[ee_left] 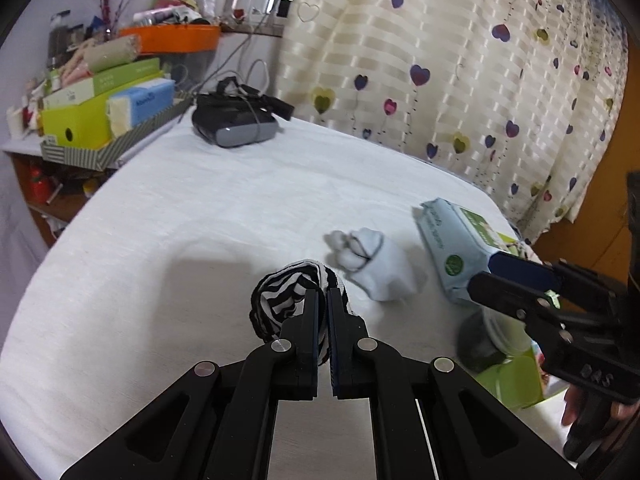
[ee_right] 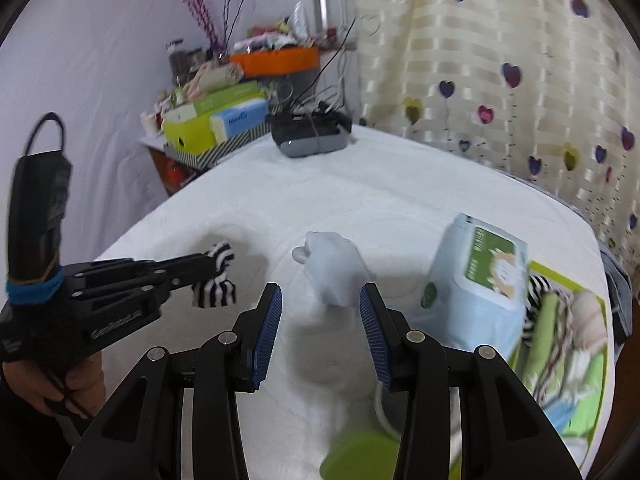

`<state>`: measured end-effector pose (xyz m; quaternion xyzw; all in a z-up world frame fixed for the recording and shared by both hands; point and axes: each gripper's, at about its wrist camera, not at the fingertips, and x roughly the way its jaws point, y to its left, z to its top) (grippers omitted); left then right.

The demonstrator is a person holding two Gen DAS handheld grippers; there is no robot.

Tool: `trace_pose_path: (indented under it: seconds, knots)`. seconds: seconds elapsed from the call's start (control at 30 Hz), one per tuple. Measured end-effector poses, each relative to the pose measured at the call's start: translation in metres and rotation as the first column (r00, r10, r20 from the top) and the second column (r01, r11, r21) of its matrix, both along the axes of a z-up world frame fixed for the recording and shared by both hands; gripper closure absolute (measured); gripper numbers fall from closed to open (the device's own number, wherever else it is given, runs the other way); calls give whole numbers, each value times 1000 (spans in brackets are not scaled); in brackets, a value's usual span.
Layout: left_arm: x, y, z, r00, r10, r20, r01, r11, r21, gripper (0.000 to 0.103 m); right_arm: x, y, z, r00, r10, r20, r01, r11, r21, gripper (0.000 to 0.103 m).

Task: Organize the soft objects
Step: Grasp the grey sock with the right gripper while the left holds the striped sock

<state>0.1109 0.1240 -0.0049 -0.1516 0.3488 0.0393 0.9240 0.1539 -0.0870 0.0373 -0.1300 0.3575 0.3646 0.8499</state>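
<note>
A: Status on your claws just then, near to far?

B: Left claw [ee_left: 323, 300] was pinched fully closed on the striped sock [ee_left: 280, 300], a black-and-white roll bunched at the tips. Right claw [ee_right: 320, 312] stood wide apart w/ nothing between the pads, though from the left wrist cam its upper finger overlapped the wipes pack [ee_right: 476, 280] – prob. just in front of it, couldn't be sure.

A: And the next soft item?

B: The pale blue sock [ee_right: 332, 268], balled up, lay on the white tabletop [ee_right: 360, 184] right ahead of my right claw, just past the tips and about centred in the gap. From the left claw it sat up and to the right, near but not touching the striped one. So right hand was nearer, imo.

A: Long axis?

B: Ran roughly along my right claw's pointing line, knotted end farther away and a bit left. The pads would close across its width.

A: Where was stuff going?

B: Prob. the green tray [ee_right: 568, 360] at the right edge, by the wipes; it already held striped cloth. Farther back sat a dark headset [ee_right: 312, 136], then the heart-print curtain [ee_right: 500, 60].
</note>
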Motion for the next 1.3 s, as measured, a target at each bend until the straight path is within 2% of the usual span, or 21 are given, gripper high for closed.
trace_pose_path:
  seconds: [0.3, 0.43, 0.73, 0.87, 0.93, 1.03, 1.2, 1.3]
  knots:
    - [3, 20, -7, 1000, 24, 5, -24, 1000, -11, 99, 29, 42, -19, 992, 103, -67, -113, 981, -160, 61]
    - [5, 24, -9, 1000, 24, 2, -24, 999, -27, 99, 46, 54, -31, 992, 85, -88, -104, 965, -241, 61]
    - [11, 24, -16, 1000, 17, -15, -17, 999, -41, 99, 66, 69, -54, 988, 70, -134, -111, 938, -328, 61]
    - [11, 23, -15, 1000, 17, -15, -17, 999, -37, 99, 67, 66, -49, 989, 56, -140, -96, 949, -300, 61]
    - [10, 22, -15, 1000, 15, -13, -15, 999, -36, 99, 65, 64, -46, 990, 53, -132, -90, 952, -291, 76]
    - [8, 19, -11, 1000, 11, -4, -11, 999, -33, 99, 59, 59, -40, 992, 55, -118, -84, 960, -266, 82]
    - [-1, 10, 2, 1000, 0, 20, 1, 1000, -19, 99, 48, 51, -28, 994, 55, -92, -73, 974, -215, 85]
    - [-7, 4, 9, 999, -8, 38, 9, 1000, -13, 99, 38, 40, -15, 996, 52, -72, -62, 987, -151, 85]
